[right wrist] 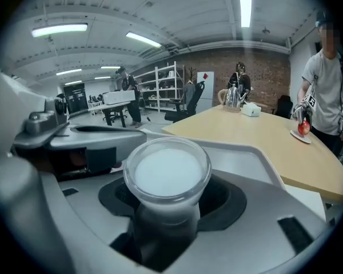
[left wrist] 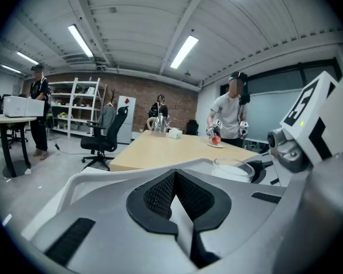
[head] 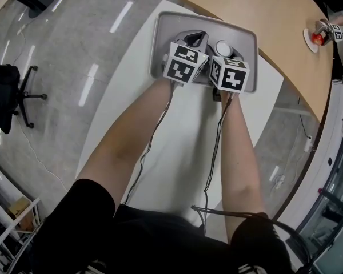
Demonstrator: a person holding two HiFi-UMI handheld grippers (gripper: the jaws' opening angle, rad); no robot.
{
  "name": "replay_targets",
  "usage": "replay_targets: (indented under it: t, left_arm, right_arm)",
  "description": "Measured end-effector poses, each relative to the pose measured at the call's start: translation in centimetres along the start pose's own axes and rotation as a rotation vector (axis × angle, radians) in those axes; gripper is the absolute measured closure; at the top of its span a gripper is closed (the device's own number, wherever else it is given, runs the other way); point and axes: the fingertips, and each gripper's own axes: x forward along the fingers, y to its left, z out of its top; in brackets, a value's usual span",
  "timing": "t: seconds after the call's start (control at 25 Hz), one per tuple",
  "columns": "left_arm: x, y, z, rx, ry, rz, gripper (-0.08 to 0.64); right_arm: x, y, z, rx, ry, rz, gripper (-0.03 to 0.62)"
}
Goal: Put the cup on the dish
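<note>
White worktop (head: 177, 153) carries a grey, rounded-rectangle plastic dish (head: 158, 39). Over it, the right gripper (right wrist: 171, 207) is clamped on the clear glass cup (right wrist: 167, 173), while the left gripper (left wrist: 180, 201) is closed and empty. Placing seems underway; next the cup should be settled flat, then released.

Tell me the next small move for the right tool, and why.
Probably lower the right tool a little to seat the cup on the grey dish. Its jaws are shut on the upright cup, which hangs over the dish. I can't see whether the cup's base touches the dish. The left tool is shut and empty.
</note>
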Motion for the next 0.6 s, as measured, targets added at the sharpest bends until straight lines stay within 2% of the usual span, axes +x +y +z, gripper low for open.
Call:
replay_targets:
  t: [0.12, 0.36, 0.6]
  left_arm:
    - [0.3, 0.3, -0.5, -0.021, 0.024, 0.000, 0.554]
    - [0.7, 0.8, -0.7, -0.034, 0.046, 0.008, 0.554]
    - [1.1, 0.6, -1.1, -0.021, 0.069, 0.011, 0.554]
  right_arm:
    - [0.4, -0.1, -0.6, 0.040, 0.008, 0.009, 0.334]
    - [1.1, 0.3, -1.1, 0.055, 0.054, 0.039, 0.333]
    - [1.0, 0.9, -1.8, 0.004, 0.063, 0.049, 0.333]
